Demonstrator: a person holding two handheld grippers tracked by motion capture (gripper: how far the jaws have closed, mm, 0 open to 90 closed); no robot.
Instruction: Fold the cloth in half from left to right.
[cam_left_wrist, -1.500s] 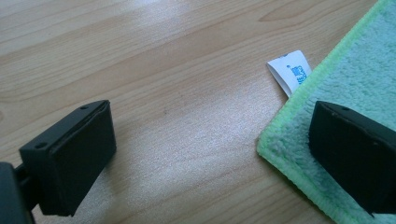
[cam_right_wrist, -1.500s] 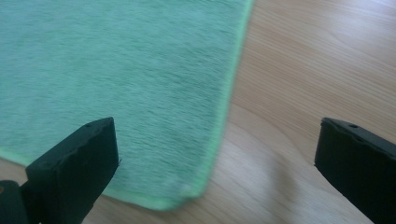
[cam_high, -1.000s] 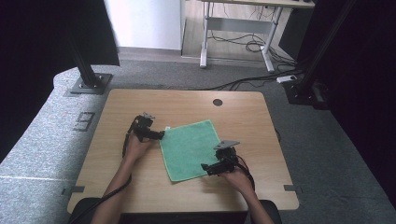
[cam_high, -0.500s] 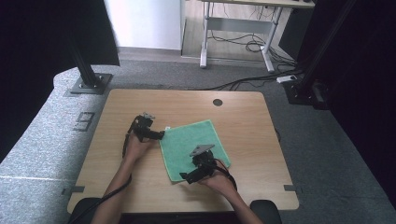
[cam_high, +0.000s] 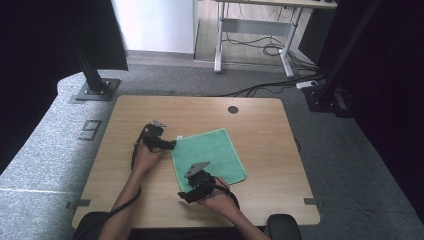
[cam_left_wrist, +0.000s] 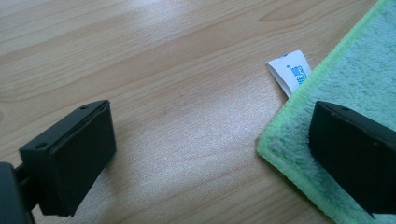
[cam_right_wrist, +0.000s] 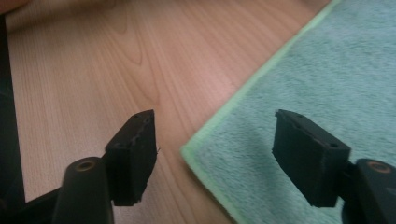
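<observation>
A green cloth (cam_high: 209, 157) lay flat and unfolded a little right of the middle of the wooden counter (cam_high: 260, 125) in the high view, turned slightly so its corners pointed off-square, with a small white label (cam_left_wrist: 290, 70) sticking out from under its edge near the upper left corner. At that corner, the left tool (cam_high: 169, 144) stood with its jaws spread wide: in the left gripper view one jaw sat over bare wood at the lower left and the other rested on or just above the cloth's pile at the lower right, with the light green hem (cam_left_wrist: 280, 161) running between them, so nothing was pinched. At the lower left corner of the cloth, the right tool (cam_high: 184, 196) straddled the corner (cam_right_wrist: 189, 151): its jaws had just been closing, yet a clear gap remained, one jaw over the wood and one over the cloth, neither pressing on the fabric. The work in hand looked like taking both left-side corners to fold or lift the cloth. The likely trouble from here was a missed grip: the cloth lay flush on the counter, so a jaw could slide over the hem instead of under it, and the pads would meet on air or merely bunch the pile. If one tool caught and the other did not, pulling would drag the cloth askew.
</observation>
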